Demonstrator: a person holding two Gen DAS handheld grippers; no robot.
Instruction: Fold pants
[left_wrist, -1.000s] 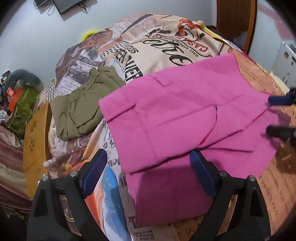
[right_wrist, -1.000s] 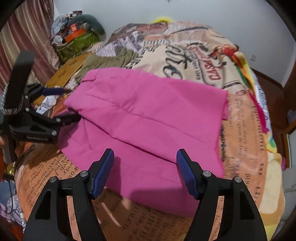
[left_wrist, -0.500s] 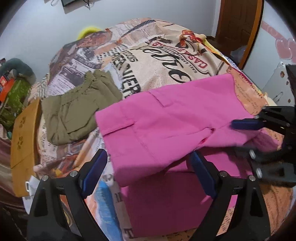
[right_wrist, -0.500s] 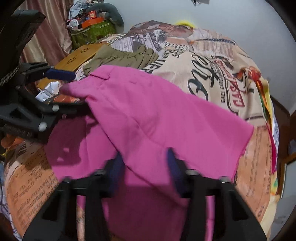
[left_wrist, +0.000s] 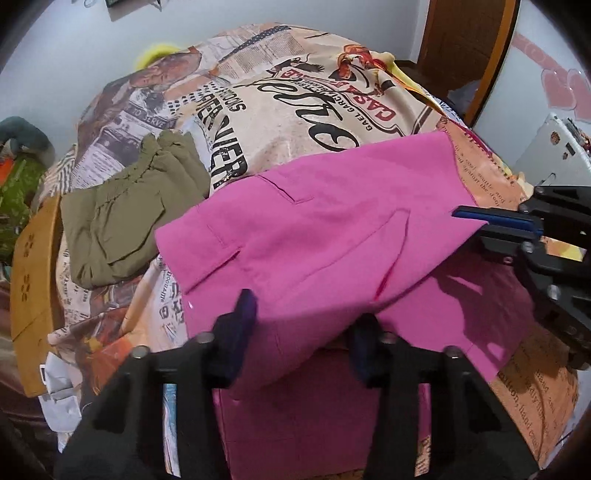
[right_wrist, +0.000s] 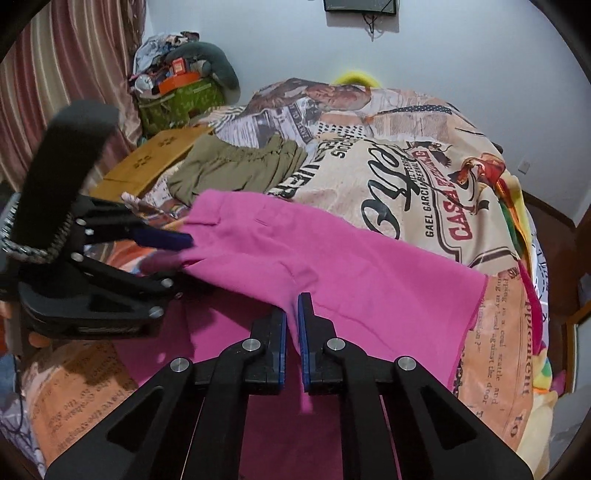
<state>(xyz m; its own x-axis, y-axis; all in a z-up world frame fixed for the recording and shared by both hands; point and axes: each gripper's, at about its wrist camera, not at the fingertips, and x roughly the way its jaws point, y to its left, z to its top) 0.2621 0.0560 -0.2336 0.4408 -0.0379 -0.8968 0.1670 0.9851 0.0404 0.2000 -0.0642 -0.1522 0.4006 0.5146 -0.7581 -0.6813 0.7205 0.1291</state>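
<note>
Our right hand-held gripper (right_wrist: 291, 325) pinches the pink pants (left_wrist: 332, 236). Our left hand-held gripper (left_wrist: 299, 332) looks clamped too, maybe. A weak pinch could drop them, spoiling our fold.

Even, soft indoor light w/o glare. Dark shadows are cast under the lifted pink pants (left_wrist: 325, 236) onto the lower layer. Strong fisheye bending and black vignette are seen at frame corners. Left gripper (left_wrist: 299, 332) fingers are motion-blurred; the rest is sharp.
</note>
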